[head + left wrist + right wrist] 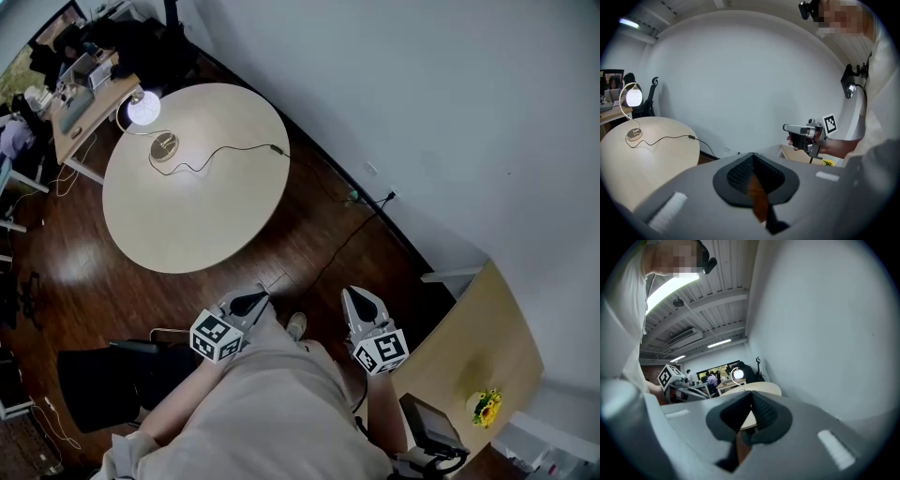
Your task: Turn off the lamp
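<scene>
The lamp stands at the far left edge of the round beige table (202, 211). Its globe (142, 108) glows white, its round base (164, 146) sits beside it, and a thin cord (234, 148) trails across the top. Both grippers hang well short of the table, above the person's lap. My left gripper (250, 302) and my right gripper (363, 302) both have their jaws together with nothing between them. In the left gripper view the lit lamp (633, 96) is far off at the left. The right gripper view shows the lamp (737, 374) small and distant beyond the shut jaws.
A cluttered desk (84, 94) stands behind the lamp. A black chair (103, 380) is at the lower left. At the right is a wooden table (478, 337) with yellow flowers (486, 408). A cable (352, 230) runs over the dark floor to the white wall.
</scene>
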{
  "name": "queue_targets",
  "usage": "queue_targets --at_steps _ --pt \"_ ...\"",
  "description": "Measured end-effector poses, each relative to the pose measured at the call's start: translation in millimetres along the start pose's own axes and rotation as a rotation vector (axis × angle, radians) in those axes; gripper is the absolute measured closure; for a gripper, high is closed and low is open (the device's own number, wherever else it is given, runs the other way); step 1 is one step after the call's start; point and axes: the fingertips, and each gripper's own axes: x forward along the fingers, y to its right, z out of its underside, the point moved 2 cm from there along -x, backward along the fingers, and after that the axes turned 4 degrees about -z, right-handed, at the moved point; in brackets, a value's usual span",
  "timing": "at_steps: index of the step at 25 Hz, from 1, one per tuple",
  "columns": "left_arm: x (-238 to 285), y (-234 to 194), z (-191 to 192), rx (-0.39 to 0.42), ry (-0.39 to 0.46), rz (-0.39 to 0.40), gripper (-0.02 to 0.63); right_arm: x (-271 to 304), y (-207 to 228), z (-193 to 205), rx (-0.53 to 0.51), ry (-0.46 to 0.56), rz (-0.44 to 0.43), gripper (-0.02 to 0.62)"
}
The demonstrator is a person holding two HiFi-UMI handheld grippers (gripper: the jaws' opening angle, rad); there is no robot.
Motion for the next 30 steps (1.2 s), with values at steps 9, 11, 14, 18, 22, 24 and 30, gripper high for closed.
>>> queue_targets --at_steps 9,11,14,18,22,24,30 --pt "37 -28 -17 0.017 -0.017 0.021 0.609 45 34 -7 0.012 -0.002 0.006 0.592" --pt "48 -48 -25 0.008 -0.012 0.014 0.609 61 44 -11 0.011 -0.008 0.015 0.592" --pt "62 -81 -49 -0.009 0.002 0.008 0.609 91 54 -28 0.016 -0.019 0.014 0.592" --pt "81 -117 -85 -0.002 0.025 0.034 0.609 134 78 -52 -0.028 -0.042 0.087 0.592" --pt "90 -155 -106 -0.027 0.059 0.044 0.609 165 98 -78 -0.005 -0.024 0.160 0.594" --pt "89 -188 -113 -0.071 0.102 -0.003 0.609 178 105 -83 -0.006 -0.041 0.185 0.594" --pt "74 -288 -133 -0.127 0.199 -0.136 0.609 223 106 -97 -0.069 -0.109 0.181 0.592"
